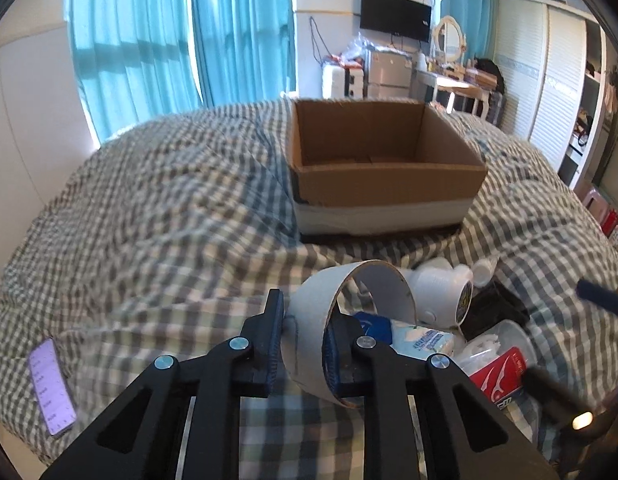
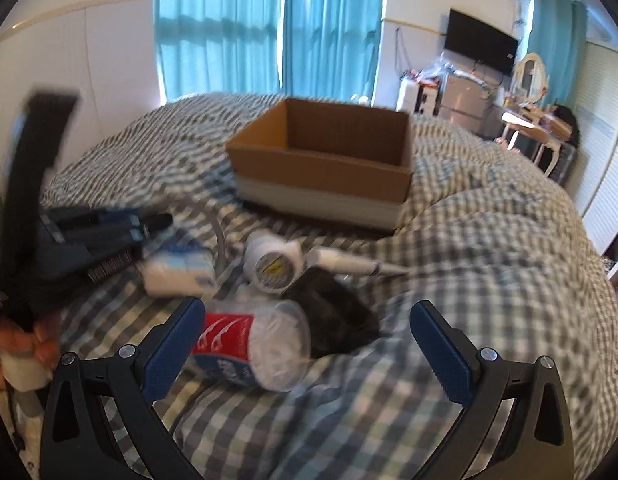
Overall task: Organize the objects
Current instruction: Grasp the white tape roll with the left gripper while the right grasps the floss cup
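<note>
Only the left wrist view shows the left gripper (image 1: pixel 303 344) clamped on a curled cardboard ring (image 1: pixel 349 304), and a lit phone (image 1: pixel 52 388) far left of its jaws. The right gripper (image 2: pixel 307 344) stands wide apart, a red-labelled plastic tub (image 2: pixel 253 344) against its left finger, its writing too blurred to read. The open cardboard box (image 2: pixel 325 160) lies well ahead.

The cardboard ring (image 1: pixel 351 316), a wide grey-white band, is on edge and squashed a bit out of round. The box (image 1: pixel 383 168) sits open on the checked duvet, brown with a pale lower band, nothing visible inside. Nearer is a pile: white jar (image 2: pixel 273 265) on its side, clear tub (image 2: pixel 256 346) with red-blue label tipped over, tissue pack (image 2: pixel 177 270), something black (image 2: pixel 337 314).
</note>
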A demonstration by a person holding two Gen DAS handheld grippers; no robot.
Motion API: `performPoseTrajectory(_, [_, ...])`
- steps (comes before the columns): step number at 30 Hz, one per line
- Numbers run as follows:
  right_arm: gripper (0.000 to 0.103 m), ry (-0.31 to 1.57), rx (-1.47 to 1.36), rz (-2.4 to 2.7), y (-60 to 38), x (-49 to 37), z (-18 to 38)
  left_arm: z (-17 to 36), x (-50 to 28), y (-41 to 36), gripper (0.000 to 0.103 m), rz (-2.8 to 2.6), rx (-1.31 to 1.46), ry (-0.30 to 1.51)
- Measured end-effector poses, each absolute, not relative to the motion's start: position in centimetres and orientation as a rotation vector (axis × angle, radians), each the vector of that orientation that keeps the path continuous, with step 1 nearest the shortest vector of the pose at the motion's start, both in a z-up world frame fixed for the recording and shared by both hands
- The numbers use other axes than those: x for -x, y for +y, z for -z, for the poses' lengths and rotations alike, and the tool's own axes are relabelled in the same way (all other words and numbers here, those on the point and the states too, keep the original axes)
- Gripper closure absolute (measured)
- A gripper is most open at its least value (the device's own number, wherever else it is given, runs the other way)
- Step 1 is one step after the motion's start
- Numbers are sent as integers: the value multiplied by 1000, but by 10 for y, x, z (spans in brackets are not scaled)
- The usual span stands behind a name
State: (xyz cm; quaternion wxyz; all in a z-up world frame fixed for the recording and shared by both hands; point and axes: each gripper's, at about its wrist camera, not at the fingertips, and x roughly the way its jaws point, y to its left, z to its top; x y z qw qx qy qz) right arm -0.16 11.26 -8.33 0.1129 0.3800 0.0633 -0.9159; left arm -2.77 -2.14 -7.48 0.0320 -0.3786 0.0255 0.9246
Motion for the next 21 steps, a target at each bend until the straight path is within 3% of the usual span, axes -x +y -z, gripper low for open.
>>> performPoseTrajectory(14, [0,44,-1312,2480,95,24,136,39,15,-35,84,-2907,1038,32])
performPoseTrajectory(17, [15,10,-1300,2452,93,22,130,38,12,-38,84,-2914,1029,25])
performPoseTrajectory(21, [22,1,-1253,2475,97,18,123,36,12,-39,84,-2921,1025,22])
